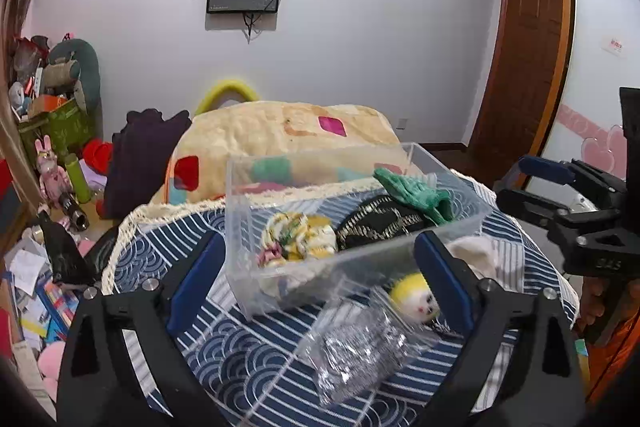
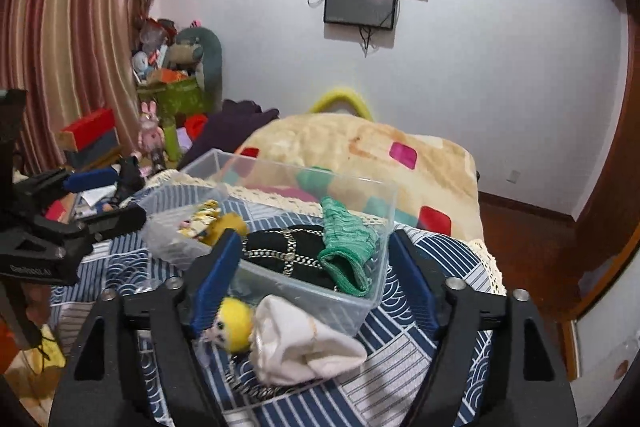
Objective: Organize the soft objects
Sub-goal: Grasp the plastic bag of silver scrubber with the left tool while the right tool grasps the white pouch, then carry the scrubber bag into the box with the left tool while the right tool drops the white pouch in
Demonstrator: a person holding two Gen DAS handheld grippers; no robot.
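Left wrist: bin sits on bed, near its edge.
Both tongs, left and right, spread, holding nothing.

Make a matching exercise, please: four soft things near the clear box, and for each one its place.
Things:
1. green cloth
2. black item with chain pattern
3. white cloth
4. yellow-haired doll

Places:
A. outside the box, beside the white cloth
B. draped over the box wall
C. flat inside the box
D. on the bedspread, in front of the box

Pairs: 1-B, 2-C, 3-D, 4-A
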